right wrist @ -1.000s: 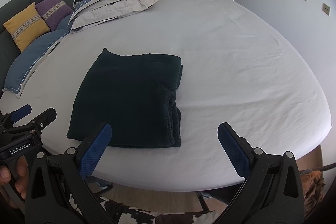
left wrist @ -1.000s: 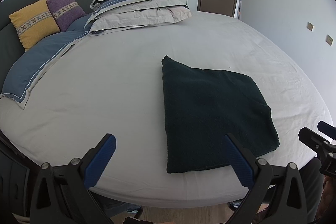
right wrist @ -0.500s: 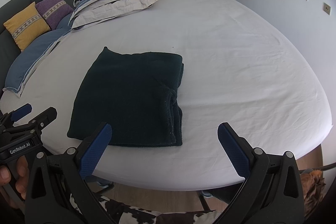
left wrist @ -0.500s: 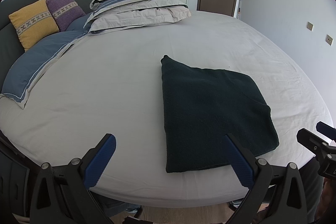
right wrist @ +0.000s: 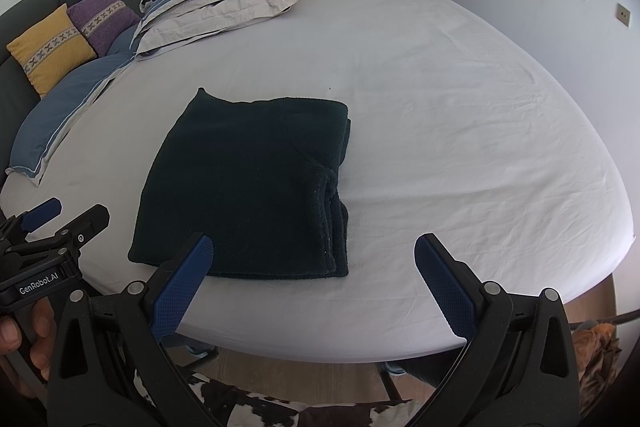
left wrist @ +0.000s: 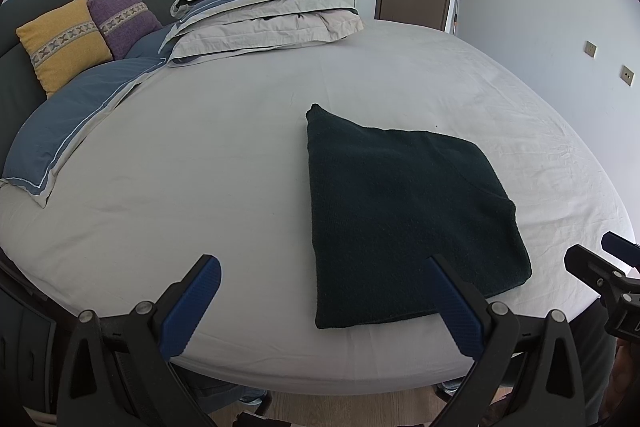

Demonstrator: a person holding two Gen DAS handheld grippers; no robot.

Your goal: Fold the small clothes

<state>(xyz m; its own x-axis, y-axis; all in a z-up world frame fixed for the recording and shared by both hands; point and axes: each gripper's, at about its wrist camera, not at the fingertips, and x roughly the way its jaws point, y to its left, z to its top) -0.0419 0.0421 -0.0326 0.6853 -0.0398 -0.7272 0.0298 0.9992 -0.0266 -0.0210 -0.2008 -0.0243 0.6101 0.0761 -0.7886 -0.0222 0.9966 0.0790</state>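
Note:
A dark green knitted garment (left wrist: 404,207) lies folded into a flat rectangle on the white bed sheet (left wrist: 208,163), near the bed's front edge. In the right wrist view the garment (right wrist: 248,183) shows stacked layers along its right side. My left gripper (left wrist: 324,301) is open and empty, held off the front edge, left of the garment. My right gripper (right wrist: 314,279) is open and empty, held off the front edge by the garment's near right corner. Each gripper shows at the side of the other's view: the right one (left wrist: 600,267), the left one (right wrist: 52,227).
A folded grey and blue duvet (left wrist: 260,11) is stacked at the far side. A blue pillow (left wrist: 68,123), a yellow cushion (left wrist: 60,43) and a purple cushion (left wrist: 120,19) lie along the dark headboard at left. A cow-pattern rug (right wrist: 280,407) is on the floor below.
Both grippers have drifted very slightly; the garment lies as before and both grippers stay open.

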